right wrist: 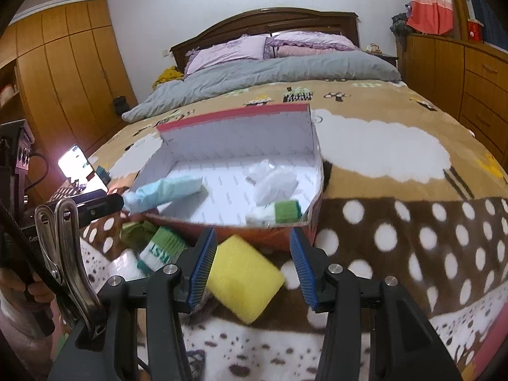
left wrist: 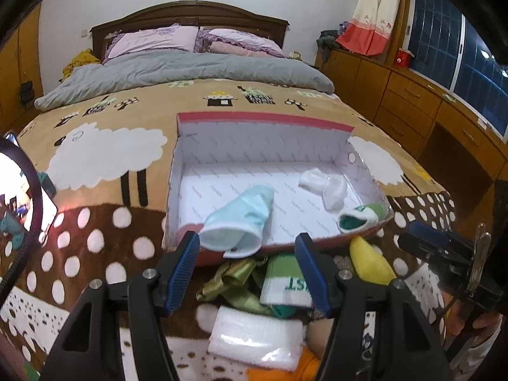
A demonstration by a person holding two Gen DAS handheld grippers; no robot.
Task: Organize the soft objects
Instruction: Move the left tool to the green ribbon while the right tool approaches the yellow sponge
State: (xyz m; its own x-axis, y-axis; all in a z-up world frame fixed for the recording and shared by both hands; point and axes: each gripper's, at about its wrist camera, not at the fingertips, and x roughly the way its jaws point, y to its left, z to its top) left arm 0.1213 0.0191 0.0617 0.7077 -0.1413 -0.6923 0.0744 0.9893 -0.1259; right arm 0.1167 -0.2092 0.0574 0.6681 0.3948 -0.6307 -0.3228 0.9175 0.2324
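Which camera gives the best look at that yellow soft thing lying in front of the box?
The right wrist view. There the yellow soft thing lies whole and close on the blanket, just ahead of the right gripper. The left wrist view shows only part of it, off to the side behind a finger of the left gripper.

Bedding: we see a grey duvet (left wrist: 177, 73) bunched below two lilac pillows (right wrist: 228, 52).
Headboard: dark wood (left wrist: 190, 16), against the white wall.
Blanket: our sheep-print blanket (right wrist: 397, 171) covers the bed (brown band with white dots nearer us).
Left wall: wooden wardrobe (right wrist: 63, 73).
Right side: wooden drawers (left wrist: 409, 101), a pink-hemmed curtain (left wrist: 371, 22) above.
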